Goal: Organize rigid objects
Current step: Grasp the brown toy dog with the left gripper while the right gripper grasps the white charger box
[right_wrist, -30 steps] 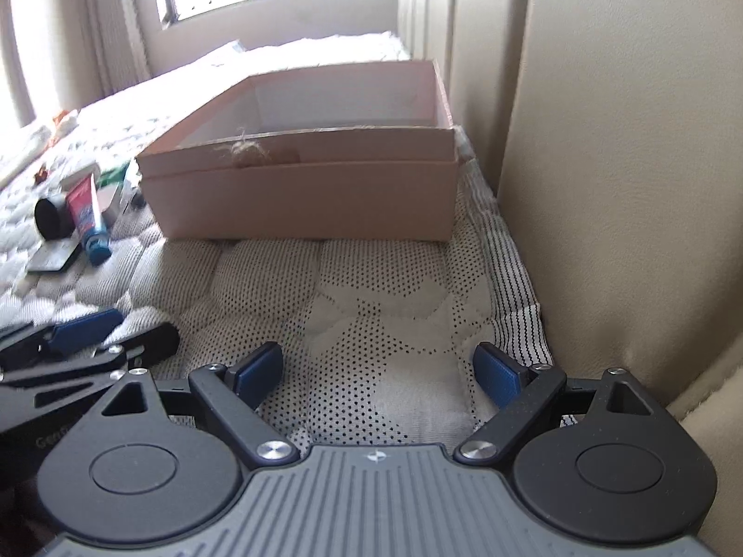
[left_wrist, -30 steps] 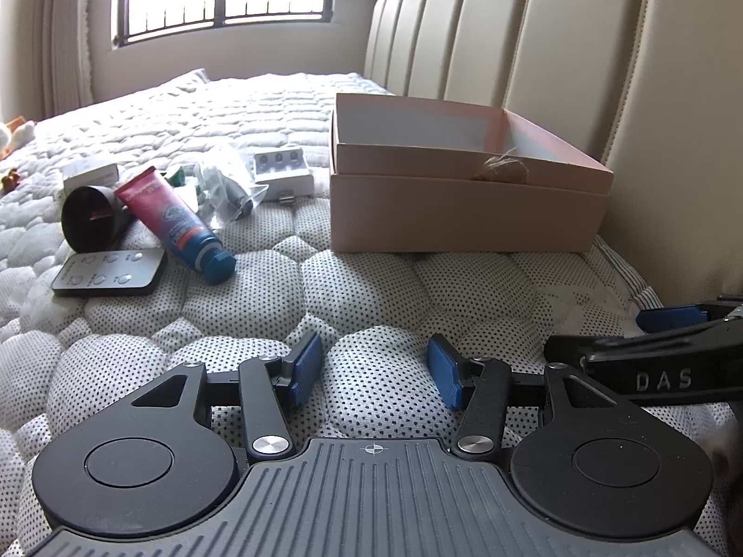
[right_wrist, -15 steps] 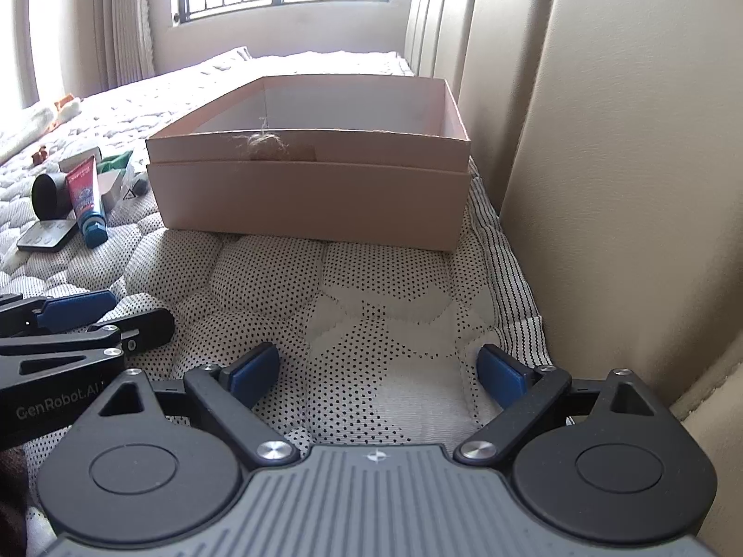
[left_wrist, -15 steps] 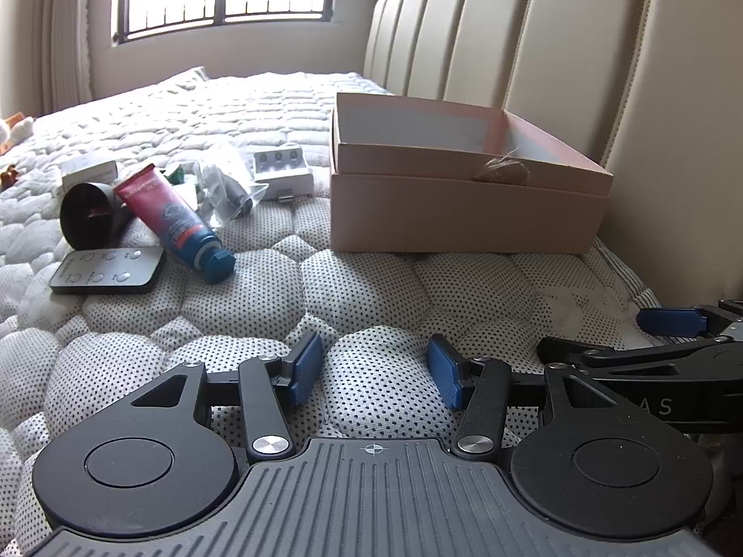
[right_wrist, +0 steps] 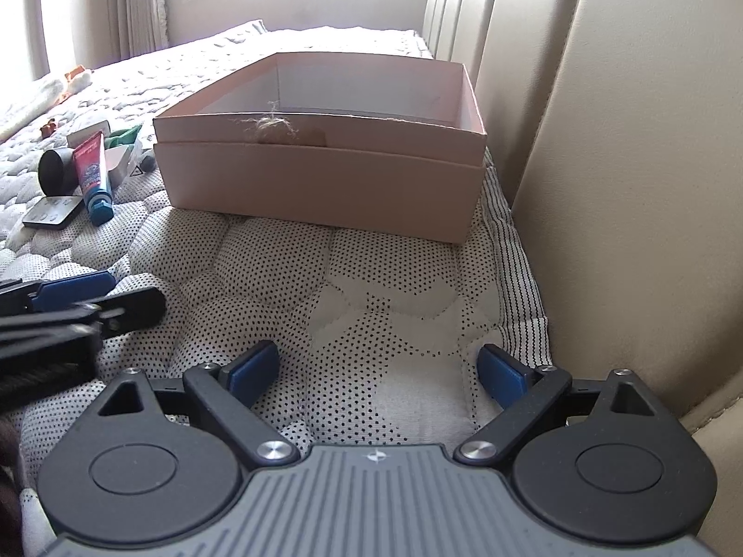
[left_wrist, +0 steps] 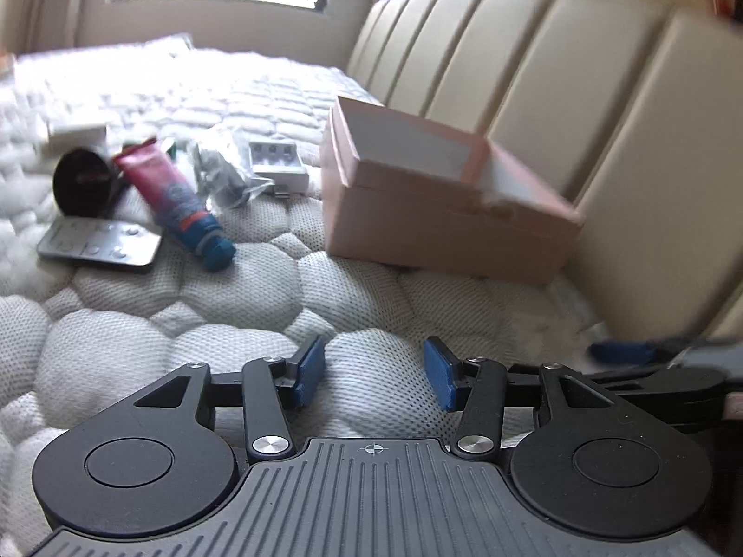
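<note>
An open pink cardboard box (left_wrist: 446, 223) (right_wrist: 320, 185) stands on the mattress by the headboard. Left of it lie a red and blue tube (left_wrist: 176, 199) (right_wrist: 95, 176), a black round jar (left_wrist: 83, 181) (right_wrist: 55, 169), a dark remote (left_wrist: 100, 246) (right_wrist: 51, 211), a clear plastic bag (left_wrist: 223, 171) and a white battery charger (left_wrist: 278, 162). My left gripper (left_wrist: 374, 373) is open and empty, low over the mattress, well short of the items. My right gripper (right_wrist: 378, 371) is open and empty in front of the box.
The padded beige headboard (left_wrist: 580, 102) (right_wrist: 627, 139) runs along the right. A small white box (left_wrist: 76, 134) lies behind the jar. The other gripper shows at the edge of each view, in the left wrist view (left_wrist: 650, 362) and in the right wrist view (right_wrist: 69, 306).
The left gripper has risen and turned, so its view tilts and blurs. The right gripper has moved closer to the box. Both stay open and empty.
</note>
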Motion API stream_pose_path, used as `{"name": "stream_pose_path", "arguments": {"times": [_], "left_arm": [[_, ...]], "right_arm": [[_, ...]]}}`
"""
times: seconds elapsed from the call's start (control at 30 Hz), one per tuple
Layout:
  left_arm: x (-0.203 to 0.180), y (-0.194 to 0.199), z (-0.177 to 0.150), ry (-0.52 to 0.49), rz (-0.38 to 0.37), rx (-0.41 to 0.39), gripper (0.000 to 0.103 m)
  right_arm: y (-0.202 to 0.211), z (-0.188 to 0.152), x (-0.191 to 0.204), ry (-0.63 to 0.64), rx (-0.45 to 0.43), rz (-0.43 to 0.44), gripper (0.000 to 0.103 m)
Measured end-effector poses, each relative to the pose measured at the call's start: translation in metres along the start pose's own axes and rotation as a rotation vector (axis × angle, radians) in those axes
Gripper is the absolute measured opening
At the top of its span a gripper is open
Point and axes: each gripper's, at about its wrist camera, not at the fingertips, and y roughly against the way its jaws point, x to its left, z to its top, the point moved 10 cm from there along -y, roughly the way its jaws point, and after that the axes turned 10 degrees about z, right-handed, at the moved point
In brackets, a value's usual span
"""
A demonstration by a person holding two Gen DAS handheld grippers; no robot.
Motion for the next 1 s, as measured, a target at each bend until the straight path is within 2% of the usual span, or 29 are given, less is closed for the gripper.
{"name": "stream_pose_path", "arguments": {"times": [0.03, 0.1, 0.17, 0.27, 0.37, 0.47, 0.53, 0.6, 0.7, 0.77, 0.9, 0.93, 1.0], "left_arm": [[0.013, 0.006, 0.010, 0.016, -0.012, -0.004, 0.053], [0.055, 0.021, 0.041, 0.008, 0.019, -0.064, 0.053], [0.116, 0.033, 0.084, -0.011, 0.111, -0.142, 0.053], [0.230, 0.037, 0.151, 0.044, 0.302, -0.216, 0.051], [0.341, 0.015, 0.206, 0.198, 0.410, -0.212, 0.051], [0.409, -0.024, 0.240, 0.257, 0.479, -0.182, 0.051], [0.437, -0.049, 0.252, 0.243, 0.531, -0.171, 0.051], [0.458, -0.077, 0.257, 0.232, 0.576, -0.113, 0.051], [0.479, -0.112, 0.252, 0.295, 0.589, -0.045, 0.051], [0.485, -0.126, 0.250, 0.332, 0.590, -0.038, 0.051], [0.491, -0.150, 0.247, 0.302, 0.636, -0.001, 0.050], [0.491, -0.149, 0.247, 0.292, 0.642, -0.012, 0.042], [0.483, -0.140, 0.245, 0.273, 0.621, -0.026, 0.042]], "right_arm": [[0.004, 0.001, 0.000, -0.022, 0.007, 0.015, 0.092], [0.016, 0.003, 0.003, -0.083, -0.010, 0.044, 0.092], [0.032, 0.008, 0.017, -0.069, -0.061, 0.073, 0.092], [0.049, 0.018, 0.041, 0.046, -0.164, -0.015, 0.092], [0.047, 0.028, 0.065, 0.104, -0.186, -0.020, 0.092], [0.037, 0.042, 0.077, 0.075, -0.195, -0.002, 0.092], [0.030, 0.051, 0.080, 0.076, -0.197, -0.010, 0.092], [0.027, 0.054, 0.081, 0.101, -0.192, -0.022, 0.092], [0.022, 0.055, 0.076, 0.138, -0.179, -0.055, 0.092], [0.021, 0.054, 0.070, 0.138, -0.170, -0.061, 0.092], [0.017, 0.052, 0.059, 0.129, -0.149, -0.079, 0.092], [0.016, 0.052, 0.057, 0.132, -0.143, -0.092, 0.092], [0.015, 0.054, 0.057, 0.144, -0.142, -0.100, 0.091]]}}
